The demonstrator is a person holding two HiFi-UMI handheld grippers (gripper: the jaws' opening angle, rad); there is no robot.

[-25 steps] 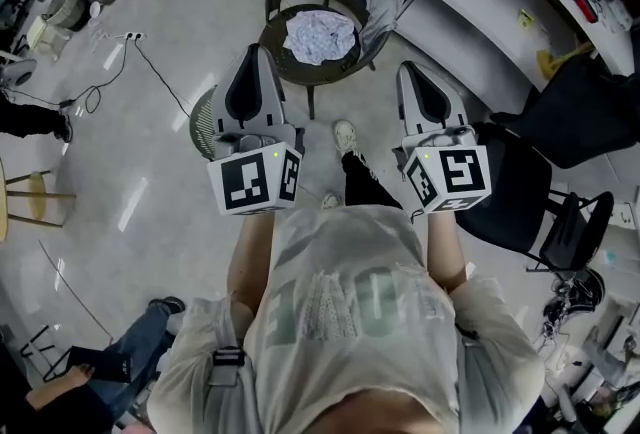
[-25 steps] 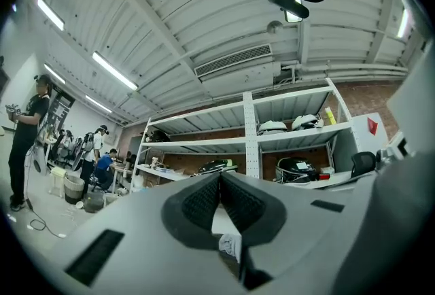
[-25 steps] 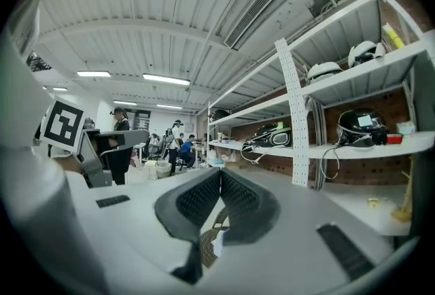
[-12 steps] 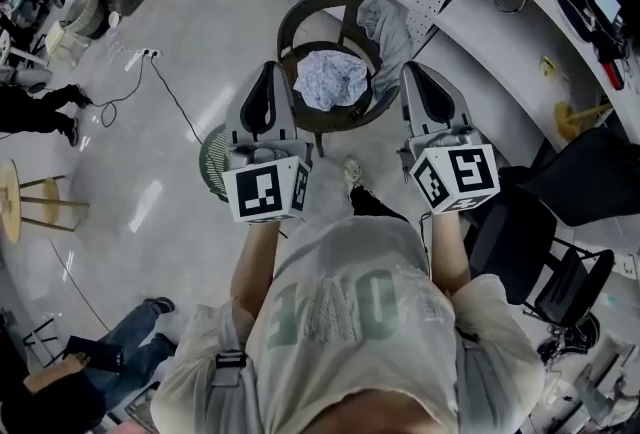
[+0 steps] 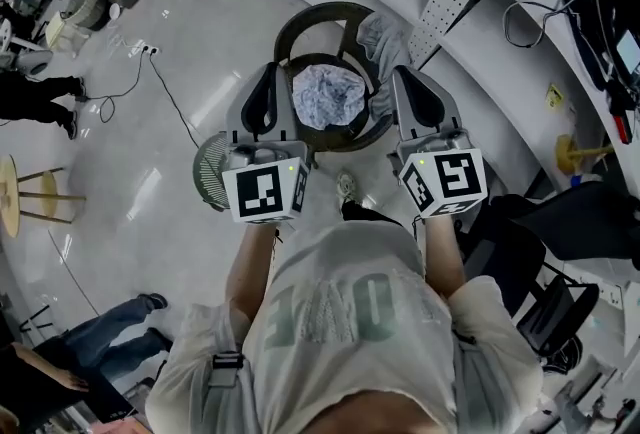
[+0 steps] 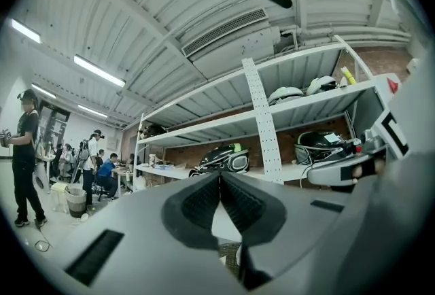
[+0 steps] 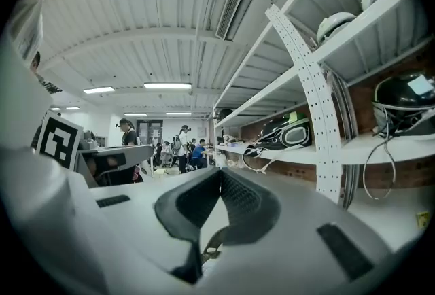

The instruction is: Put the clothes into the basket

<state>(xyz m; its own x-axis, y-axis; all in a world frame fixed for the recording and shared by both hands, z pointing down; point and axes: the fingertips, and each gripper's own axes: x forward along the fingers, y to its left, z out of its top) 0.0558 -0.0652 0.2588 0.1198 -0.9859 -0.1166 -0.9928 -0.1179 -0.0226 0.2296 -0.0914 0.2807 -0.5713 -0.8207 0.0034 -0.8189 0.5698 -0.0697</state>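
Head view, with both gripper views. You hold the left gripper and the right gripper out in front of your chest, side by side and roughly level, each with its marker cube nearest your body. In the left gripper view the two ribbed pads meet at their tips with nothing between them. The right gripper view shows the same: jaws pressed together and empty.

Between the two grippers, a little beyond their tips, stands a dark round chair. A light patterned garment lies bunched on its seat. A grey garment hangs over the chair's right side, just beside the tip of your right gripper; whether they touch cannot be told. Neither gripper touches the patterned garment.

The green basket stands on the floor at the left, partly hidden under your left gripper and apart from the chair. No clothing can be seen in the part of it that shows.

Your shoe shows on the floor below the chair. Both gripper views look onto white shelving carrying helmets.
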